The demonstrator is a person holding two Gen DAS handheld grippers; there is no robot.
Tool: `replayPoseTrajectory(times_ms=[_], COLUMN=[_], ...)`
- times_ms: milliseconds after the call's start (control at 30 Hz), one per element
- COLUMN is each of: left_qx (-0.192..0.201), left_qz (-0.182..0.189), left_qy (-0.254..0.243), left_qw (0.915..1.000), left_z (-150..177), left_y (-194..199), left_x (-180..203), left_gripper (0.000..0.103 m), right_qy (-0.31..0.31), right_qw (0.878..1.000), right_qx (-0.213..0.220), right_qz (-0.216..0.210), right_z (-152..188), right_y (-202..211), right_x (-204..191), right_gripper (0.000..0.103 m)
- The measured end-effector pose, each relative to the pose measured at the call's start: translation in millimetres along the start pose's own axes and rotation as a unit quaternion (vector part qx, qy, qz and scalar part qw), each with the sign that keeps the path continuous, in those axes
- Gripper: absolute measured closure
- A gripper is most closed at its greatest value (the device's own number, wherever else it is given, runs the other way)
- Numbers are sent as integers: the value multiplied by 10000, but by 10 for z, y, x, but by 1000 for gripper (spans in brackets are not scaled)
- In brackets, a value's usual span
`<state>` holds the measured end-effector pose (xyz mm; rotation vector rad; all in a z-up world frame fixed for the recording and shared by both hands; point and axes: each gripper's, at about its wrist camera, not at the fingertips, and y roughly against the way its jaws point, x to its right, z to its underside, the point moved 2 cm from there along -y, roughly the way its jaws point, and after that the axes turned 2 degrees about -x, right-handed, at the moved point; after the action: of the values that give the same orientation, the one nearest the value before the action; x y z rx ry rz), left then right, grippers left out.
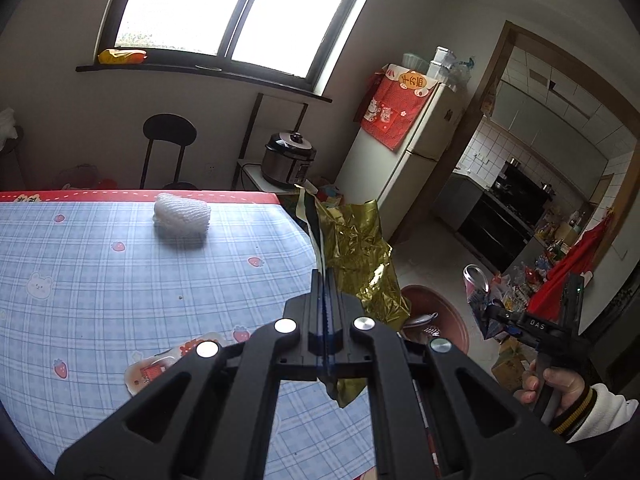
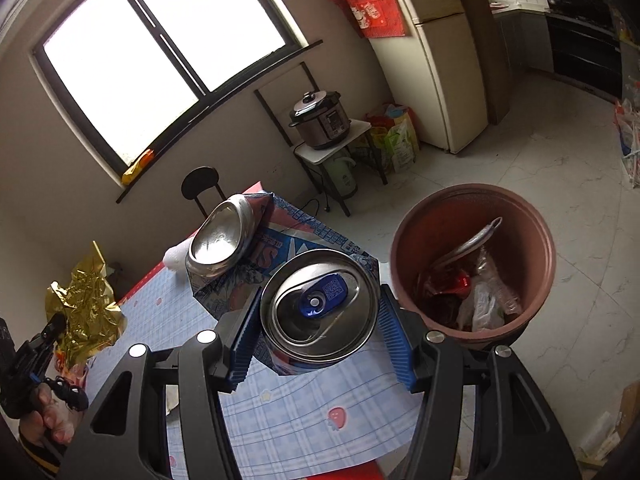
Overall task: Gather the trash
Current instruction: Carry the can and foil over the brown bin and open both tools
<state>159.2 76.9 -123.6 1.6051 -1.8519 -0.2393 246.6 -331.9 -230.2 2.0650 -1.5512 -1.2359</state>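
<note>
Trash is in both hands at this moment: the left gripper (image 1: 325, 280) has its fingers clenched on a sheet of crumpled gold foil (image 1: 356, 248), held up past the right edge of the table (image 1: 120, 280), and the right gripper (image 2: 316, 320) has its fingers closed against a crushed drink can (image 2: 288, 280), carried above the table's corner. The brown bin (image 2: 404, 248) stands on the floor just beyond that corner, already holding wrappers and plastic.

The likeliest slip, I judge, is with the can. It is bent nearly double and the pads press only its near end, so a tilt toward the bin could let it twist out and fall onto the floor. The foil is light and hangs loosely from one pinched edge; it may cling to the pads on release or drift wide of the rim.

Only the left wrist view shows what remains on the table: a white foam net sleeve (image 1: 182, 216) near the far edge and a flat clear packet (image 1: 156, 368) near the front. It sees little of the bin, mostly hidden behind the foil. The right wrist view looks down into the bin and shows the can's grip plainly, which the other view gives only from afar.
</note>
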Motion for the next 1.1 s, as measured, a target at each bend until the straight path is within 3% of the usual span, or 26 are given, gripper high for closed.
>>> replayPoseTrajectory(times_ms=[333,600,700,767,900,1100], left_qx=[-87,-167,-219,-264,-364,-550], left_qz=[250,295,275,267,284,418], left_qy=[-252,-382,-434,-459,-539,-785], left_qw=[9993,9987,9984,9982,9975,9945], left_z=[-11,-4,5,18,22,22], left_y=[-460,-870,-984,-1053,-1198,-1459], left_x=[797,1276,1406,1440,1552,1809], left_gripper=[98,98,98,98,98,98], right_qy=[-299,-460,-498,-473,-429,-282], right_qw=[9963,9963,9968,9973,9982,9988], right_qx=[327,74,-67,-48,0,1], right_qz=[733,717,619,557,410,388], right_z=[-571,-972,-1059,-1114,-1158,-1191], right_y=[157,-173,-307,-327,-272,-62], right_x=[1041,1411,1455,1463,1426,1368], right_gripper=[47,45,30,27,9,5])
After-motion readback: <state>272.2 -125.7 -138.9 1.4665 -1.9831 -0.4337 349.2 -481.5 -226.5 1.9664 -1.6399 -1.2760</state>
